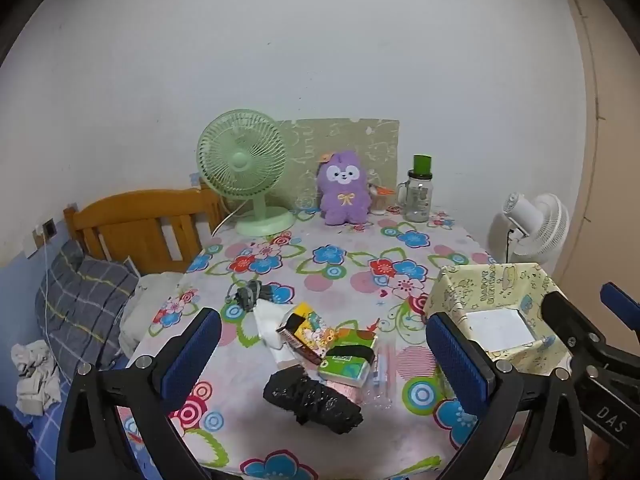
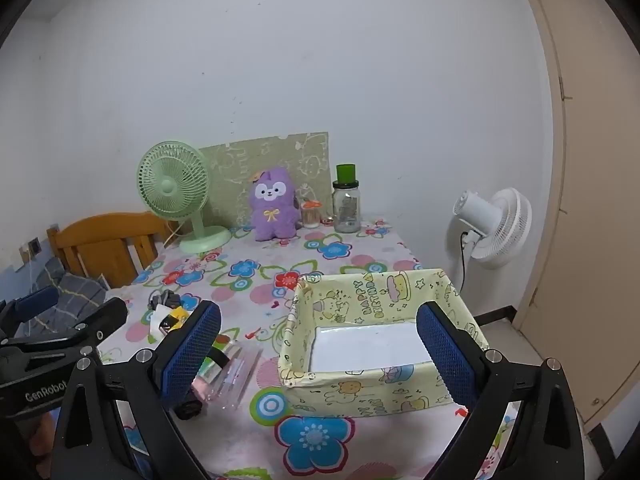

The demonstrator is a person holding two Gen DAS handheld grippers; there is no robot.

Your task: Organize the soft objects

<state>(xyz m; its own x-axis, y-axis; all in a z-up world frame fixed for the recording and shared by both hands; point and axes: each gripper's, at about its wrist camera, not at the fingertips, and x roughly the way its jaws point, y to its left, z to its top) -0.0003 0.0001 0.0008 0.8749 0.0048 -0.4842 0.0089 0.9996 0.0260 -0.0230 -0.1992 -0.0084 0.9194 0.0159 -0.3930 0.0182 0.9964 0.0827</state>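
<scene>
Left wrist view: we are looking down the left gripper (image 1: 324, 344) at a table (image 1: 360, 256) with a flowered cloth, and we are judging the task as not yet begun. The soft things are all lying in one loose pile near the middle of the near edge: a black bundle (image 1: 316, 402) nearest us, a green tissue pack (image 1: 345, 368) just beyond it, a white cloth (image 1: 269, 322), a yellow pack (image 1: 310, 320) and a grey tangle (image 1: 250, 294) farther off. The yellow box (image 1: 486, 292) is sitting to the right of the pile with only its white floor showing, so everything is still waiting to go in. Our left jaws are standing wide apart, framing the pile but touching nothing. A purple plush (image 1: 345, 190) is sitting at the far edge

Right wrist view: we are facing the same yellow box (image 2: 360, 392) head on through the right gripper (image 2: 318, 354), and it is looking empty. The pile is lying to its left, partly hidden behind our left finger (image 2: 192, 350). These jaws too are gaping wide, holding nothing and hanging just short of the box
</scene>
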